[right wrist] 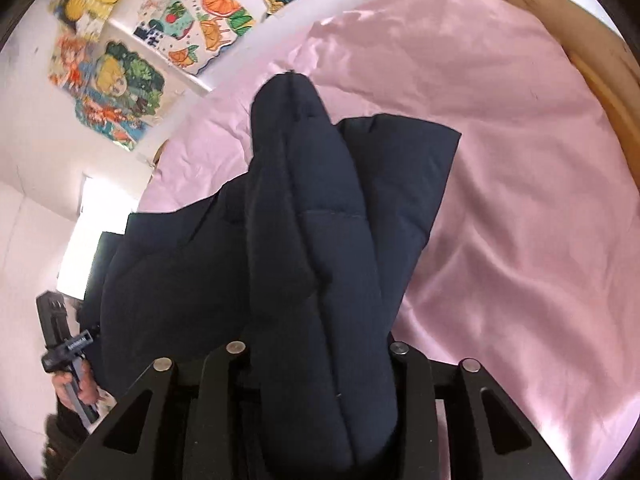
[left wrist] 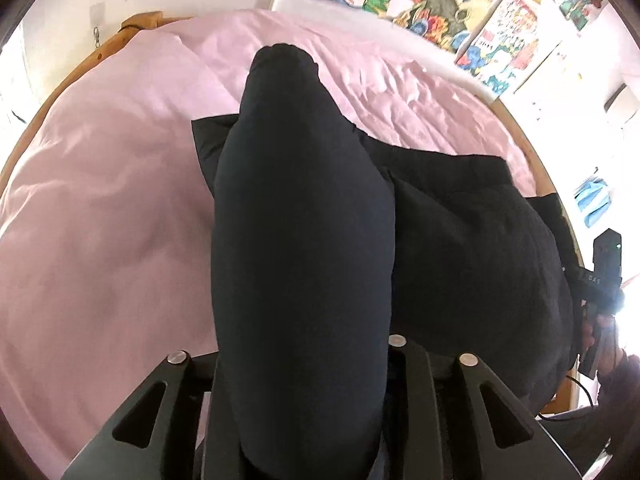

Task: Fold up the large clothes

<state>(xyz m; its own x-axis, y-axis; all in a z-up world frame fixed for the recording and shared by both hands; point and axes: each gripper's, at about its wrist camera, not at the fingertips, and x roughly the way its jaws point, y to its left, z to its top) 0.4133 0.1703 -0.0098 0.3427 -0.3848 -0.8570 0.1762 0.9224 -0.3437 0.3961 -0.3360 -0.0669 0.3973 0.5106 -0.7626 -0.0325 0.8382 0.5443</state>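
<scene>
A dark navy padded jacket [left wrist: 460, 240] lies on a pink bed cover [left wrist: 100, 220]. In the left wrist view a thick fold of it stands up between the jaws of my left gripper [left wrist: 300, 272] and hides both fingers; the gripper is shut on it. The right wrist view shows the same: a bunched fold of the jacket [right wrist: 180, 260] rises between the jaws of my right gripper [right wrist: 320, 288] and covers the fingers. Each view shows the other gripper at its edge, held by a hand [right wrist: 76, 388]. The jacket's free end [right wrist: 420, 152] spreads flat on the cover.
The pink cover [right wrist: 520, 200] fills the bed around the jacket. A wooden bed frame [right wrist: 592, 64] [left wrist: 80, 68] rims it. Colourful posters [left wrist: 472, 12] [right wrist: 120, 80] hang on the white wall behind.
</scene>
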